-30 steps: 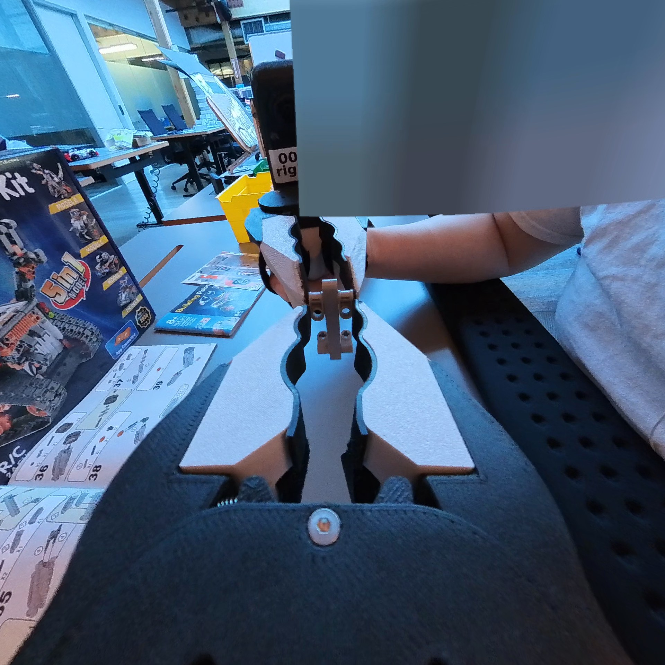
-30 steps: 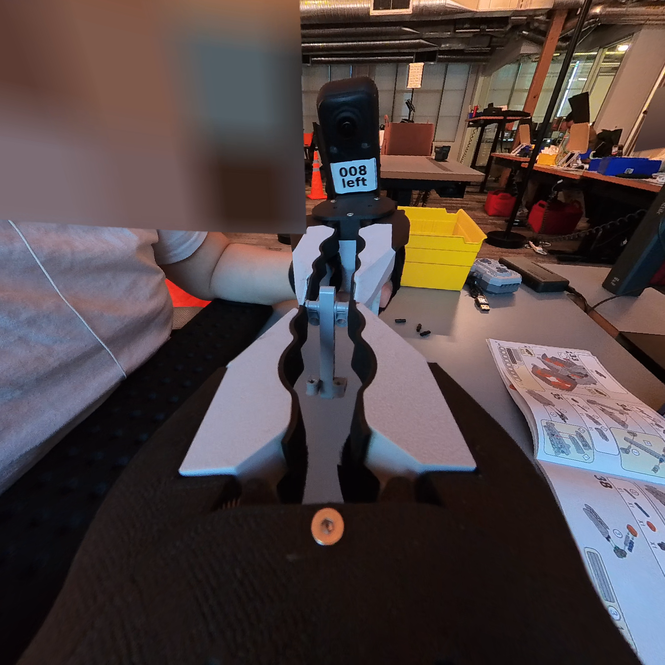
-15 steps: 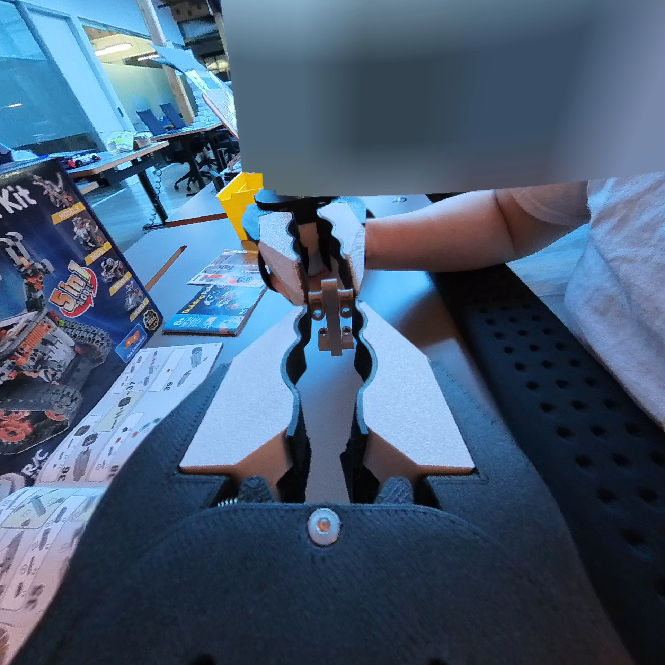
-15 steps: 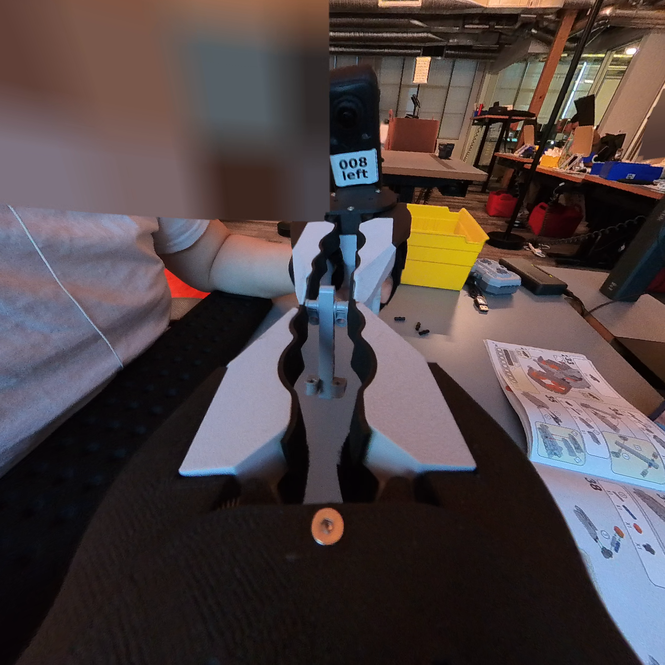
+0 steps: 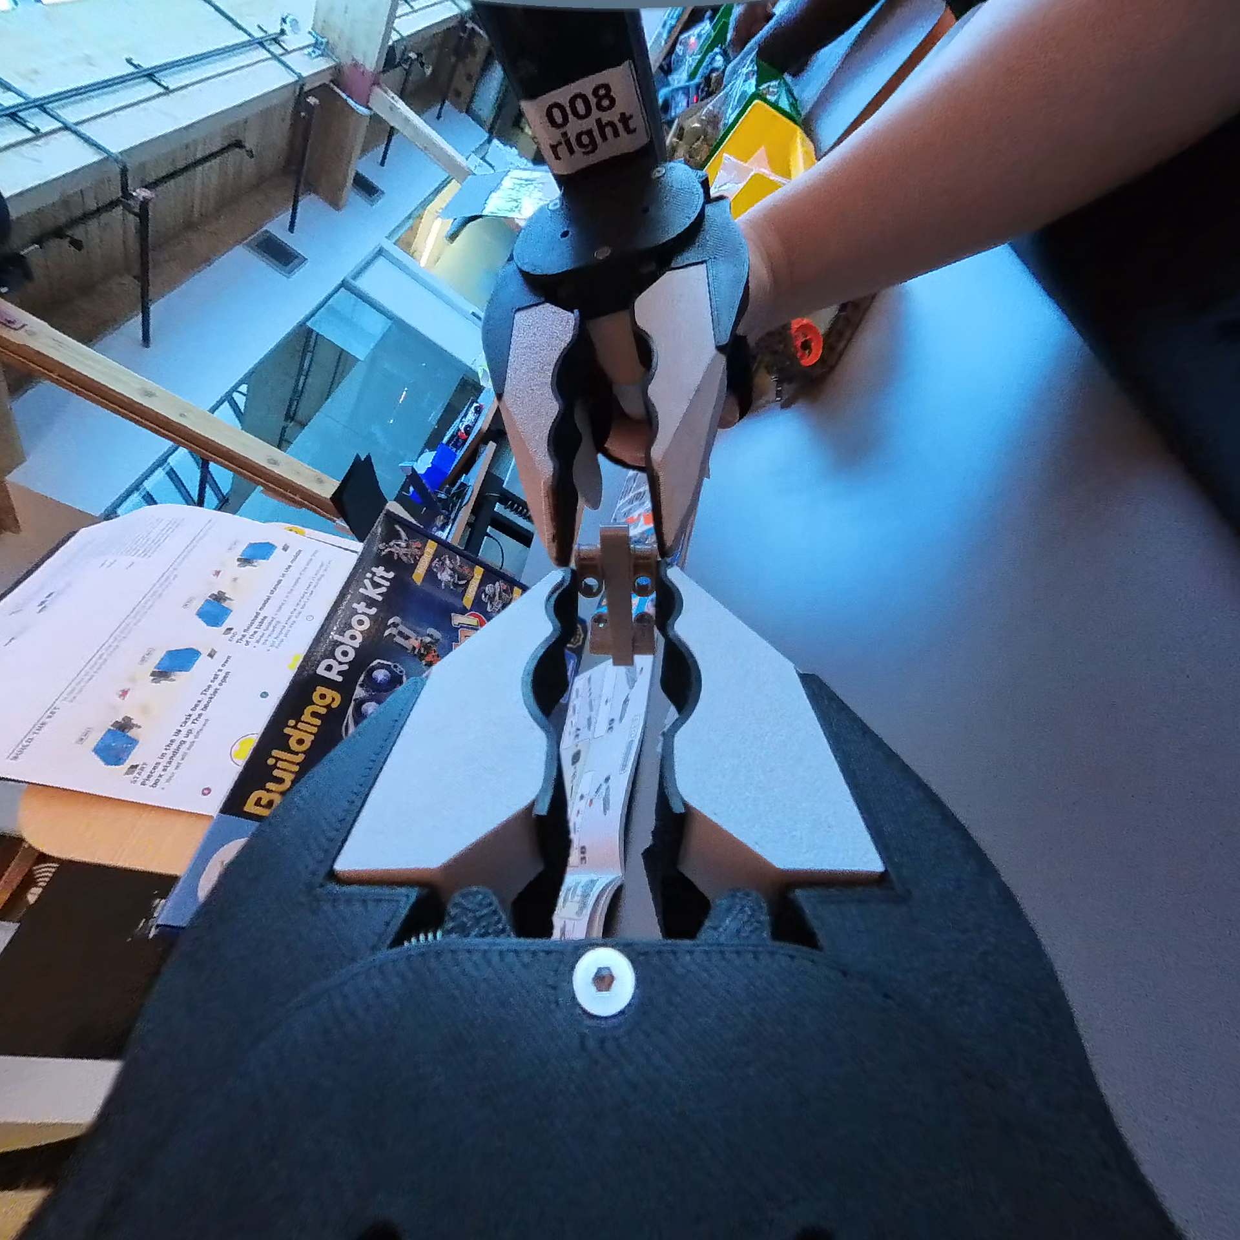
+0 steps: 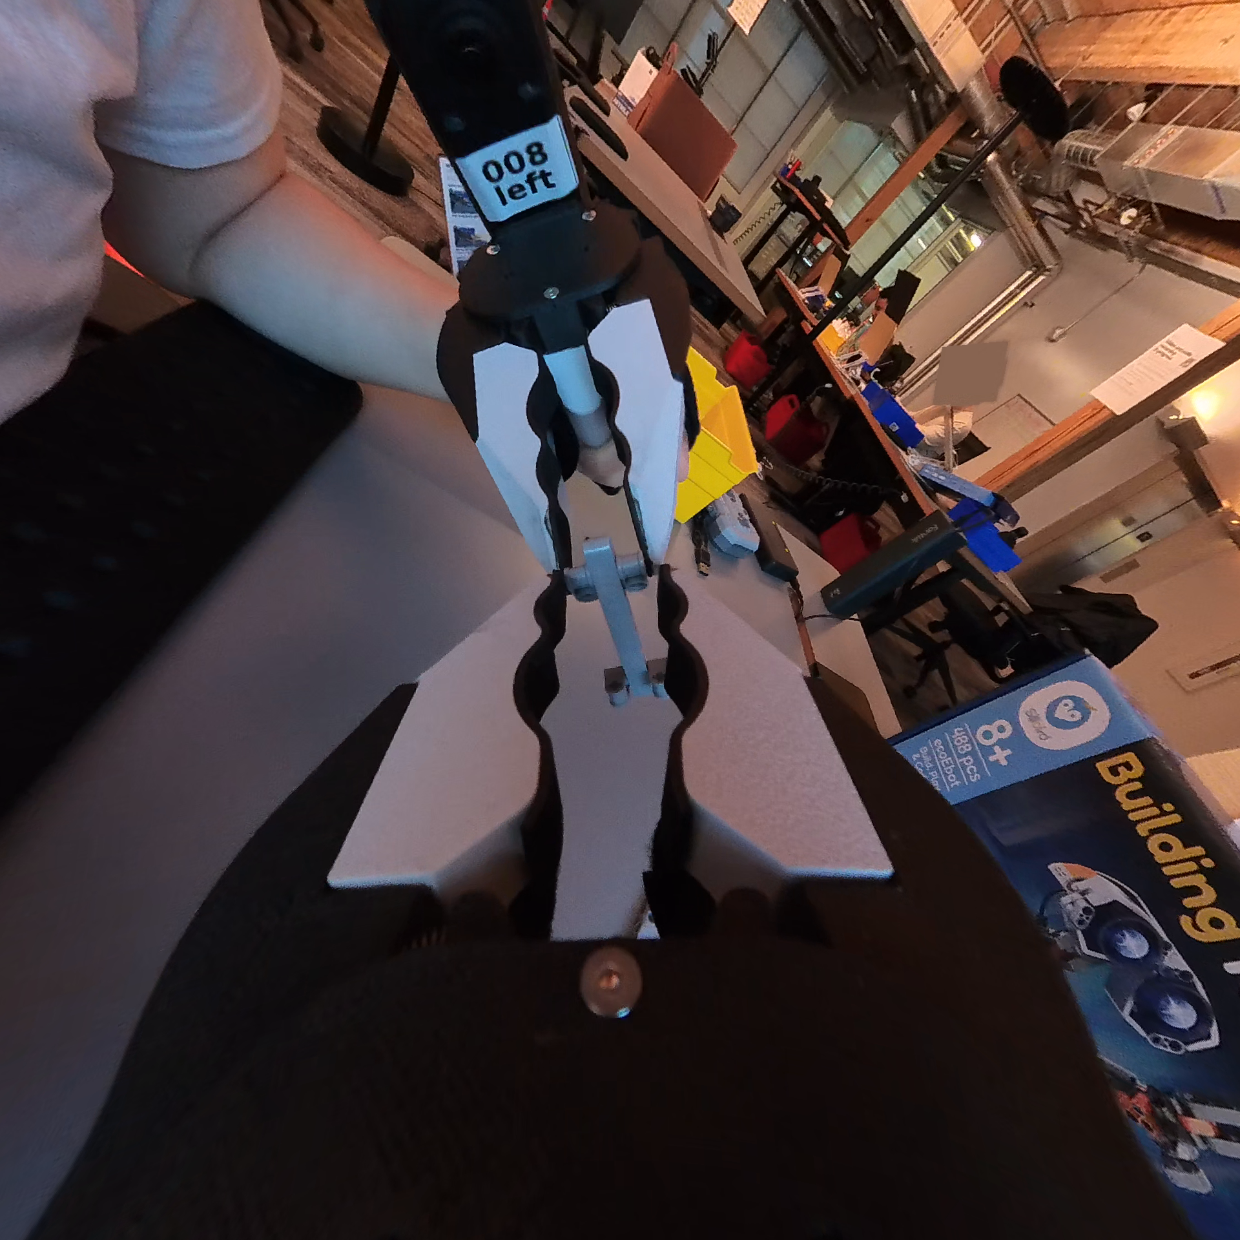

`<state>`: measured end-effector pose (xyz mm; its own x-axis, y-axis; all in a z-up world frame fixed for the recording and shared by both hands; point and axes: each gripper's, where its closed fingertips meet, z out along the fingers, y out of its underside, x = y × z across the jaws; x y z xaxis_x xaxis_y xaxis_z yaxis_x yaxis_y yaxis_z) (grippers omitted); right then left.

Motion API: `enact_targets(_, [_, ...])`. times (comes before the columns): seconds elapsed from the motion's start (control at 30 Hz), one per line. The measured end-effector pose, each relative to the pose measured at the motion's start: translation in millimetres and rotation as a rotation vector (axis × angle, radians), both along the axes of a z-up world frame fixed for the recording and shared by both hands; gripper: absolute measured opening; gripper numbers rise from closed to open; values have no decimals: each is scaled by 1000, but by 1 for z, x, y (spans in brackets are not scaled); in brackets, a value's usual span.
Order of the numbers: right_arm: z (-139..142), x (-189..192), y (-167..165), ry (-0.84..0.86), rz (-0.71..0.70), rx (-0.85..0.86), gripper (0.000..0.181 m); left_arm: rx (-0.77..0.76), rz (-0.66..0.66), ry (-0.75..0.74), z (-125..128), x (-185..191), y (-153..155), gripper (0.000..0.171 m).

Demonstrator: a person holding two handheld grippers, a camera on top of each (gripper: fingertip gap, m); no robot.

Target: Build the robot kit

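Observation:
My two grippers face each other tip to tip above the grey table (image 5: 939,604). A small grey construction-kit part (image 5: 618,607), a beam with two short cross pieces, sits between them. My left gripper (image 5: 617,578) is shut on the part's upper cross piece. My right gripper (image 6: 609,581) is shut on the same cross piece (image 6: 604,572), and the beam (image 6: 627,637) hangs toward the lower cross piece. The right gripper (image 5: 610,540) shows from the front in the left wrist view, and the left gripper (image 6: 604,560) in the right wrist view. A person's arm (image 5: 906,201) is behind each.
A dark kit box (image 5: 376,671) stands at the left, also in the right wrist view (image 6: 1141,906). An open instruction booklet (image 5: 604,771) lies under the left gripper. A yellow bin (image 6: 711,443) and a grey controller (image 6: 731,523) sit farther back. A black perforated mat (image 6: 134,470) lies near the person. Left and right tips are no more than a few centimetres apart.
Both grippers have rolled and tilted together, so the room now looks slanted in both views. The grey part stays held between the tips.

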<state>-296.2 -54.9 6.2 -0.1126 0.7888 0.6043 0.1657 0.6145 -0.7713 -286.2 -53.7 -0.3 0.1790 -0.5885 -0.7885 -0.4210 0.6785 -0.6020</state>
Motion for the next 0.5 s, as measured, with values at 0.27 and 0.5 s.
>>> enact_targets(0.27, [-6, 0, 0, -30, 6, -33, 24, -65, -21, -7, -5, 0, 0, 21])
enact_targets(0.5, [9, 7, 22, 150, 56, -450, 48, -465, -235, -394, 30, -16, 2, 20])
